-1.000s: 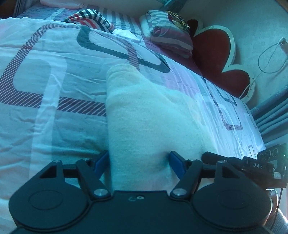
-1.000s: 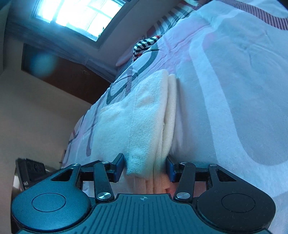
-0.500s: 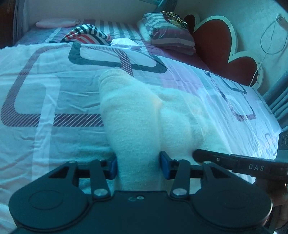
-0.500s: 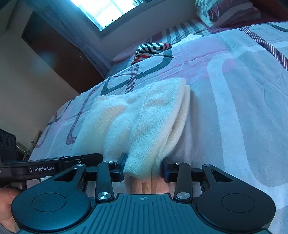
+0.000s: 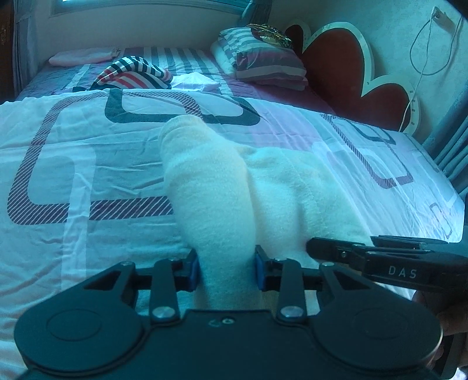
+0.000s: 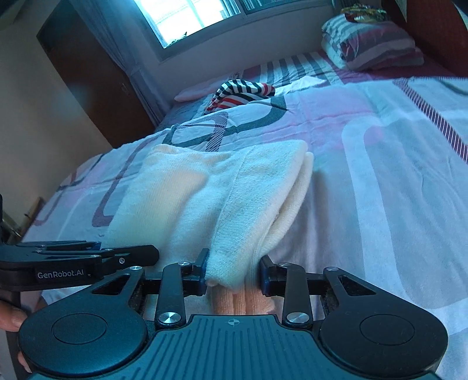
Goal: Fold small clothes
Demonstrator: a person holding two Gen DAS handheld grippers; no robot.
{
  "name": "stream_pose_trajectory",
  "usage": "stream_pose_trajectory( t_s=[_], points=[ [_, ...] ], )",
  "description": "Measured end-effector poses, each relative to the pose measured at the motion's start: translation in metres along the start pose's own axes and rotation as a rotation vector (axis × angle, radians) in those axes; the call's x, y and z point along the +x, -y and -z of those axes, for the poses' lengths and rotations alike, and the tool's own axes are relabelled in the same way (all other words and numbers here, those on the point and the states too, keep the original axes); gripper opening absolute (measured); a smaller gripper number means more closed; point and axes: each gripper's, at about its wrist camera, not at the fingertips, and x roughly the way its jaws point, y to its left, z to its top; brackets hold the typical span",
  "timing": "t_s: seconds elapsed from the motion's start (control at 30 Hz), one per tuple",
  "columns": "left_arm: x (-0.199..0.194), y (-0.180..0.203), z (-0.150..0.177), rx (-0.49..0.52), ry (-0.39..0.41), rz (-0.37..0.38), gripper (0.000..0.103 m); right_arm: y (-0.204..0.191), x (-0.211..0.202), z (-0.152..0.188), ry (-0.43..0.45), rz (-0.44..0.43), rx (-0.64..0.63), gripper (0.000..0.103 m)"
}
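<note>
A cream fleece garment (image 5: 234,187) lies folded in layers on the patterned bedspread (image 5: 73,163). My left gripper (image 5: 226,267) is shut on its near left edge, which bunches into a raised roll between the blue pads. My right gripper (image 6: 234,270) is shut on the garment's (image 6: 234,198) near right edge, several layers thick. Each gripper shows beside the other: the right one (image 5: 380,260) in the left wrist view, the left one (image 6: 87,260) in the right wrist view.
A striped garment (image 5: 131,73) and a pink cloth (image 5: 79,57) lie at the far end of the bed. A folded white piece (image 5: 196,81) and striped pillows (image 5: 263,58) sit near the red heart-shaped headboard (image 5: 351,76). A window (image 6: 199,17) and dark wardrobe (image 6: 96,73) stand beyond.
Both grippers have levelled out and drawn the garment's near edge towards me, staying shut on it. The left gripper's jaws have narrowed, bunching the cloth into a tighter roll.
</note>
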Motion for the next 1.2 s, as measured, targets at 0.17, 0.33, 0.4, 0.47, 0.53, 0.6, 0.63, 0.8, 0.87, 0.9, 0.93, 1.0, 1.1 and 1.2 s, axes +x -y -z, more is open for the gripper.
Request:
stream_pose_trajectory(
  t_s=[0.17, 0.33, 0.4, 0.47, 0.53, 0.6, 0.63, 0.8, 0.87, 0.9, 0.93, 1.0, 1.1, 1.2],
  points=[
    [-0.010, -0.002, 0.000, 0.032, 0.018, 0.030, 0.032, -0.027, -0.007, -0.005, 0.020, 0.073, -0.048, 0.030],
    [-0.034, -0.023, 0.003, 0.024, 0.051, 0.051, 0.031, -0.064, -0.013, -0.008, 0.034, 0.069, -0.101, 0.030],
    [-0.047, -0.039, 0.006, 0.022, 0.060, 0.049, 0.032, -0.083, -0.009, -0.006, 0.033, 0.055, -0.117, 0.030],
    [-0.063, -0.057, 0.010, 0.022, 0.065, 0.033, 0.032, -0.102, -0.003, -0.003, 0.029, 0.030, -0.124, 0.030],
    [-0.080, -0.079, 0.014, 0.020, 0.068, 0.012, 0.032, -0.126, 0.007, 0.002, 0.022, -0.001, -0.131, 0.030],
    [-0.097, -0.101, 0.018, 0.016, 0.068, -0.012, 0.032, -0.149, 0.018, 0.009, 0.015, -0.035, -0.131, 0.030],
    [-0.105, -0.111, 0.021, 0.013, 0.067, -0.025, 0.032, -0.160, 0.024, 0.012, 0.009, -0.052, -0.129, 0.030],
    [-0.136, -0.163, 0.038, -0.014, 0.058, -0.088, 0.032, -0.213, 0.054, 0.029, -0.021, -0.125, -0.118, 0.030],
    [-0.145, -0.179, 0.044, -0.031, 0.056, -0.111, 0.032, -0.227, 0.066, 0.036, -0.039, -0.152, -0.110, 0.030],
    [-0.148, -0.186, 0.048, -0.039, 0.054, -0.117, 0.032, -0.232, 0.072, 0.040, -0.046, -0.161, -0.108, 0.030],
    [-0.149, -0.192, 0.050, -0.049, 0.049, -0.119, 0.032, -0.236, 0.077, 0.042, -0.051, -0.166, -0.107, 0.030],
    [-0.147, -0.205, 0.054, -0.059, 0.033, -0.112, 0.034, -0.238, 0.087, 0.048, -0.068, -0.165, -0.089, 0.030],
    [-0.140, -0.216, 0.061, -0.058, 0.037, -0.120, 0.056, -0.226, 0.095, 0.052, -0.090, -0.152, -0.031, 0.030],
    [-0.142, -0.222, 0.069, -0.038, 0.087, -0.197, 0.081, -0.215, 0.094, 0.056, -0.094, -0.148, -0.013, 0.030]
  ],
)
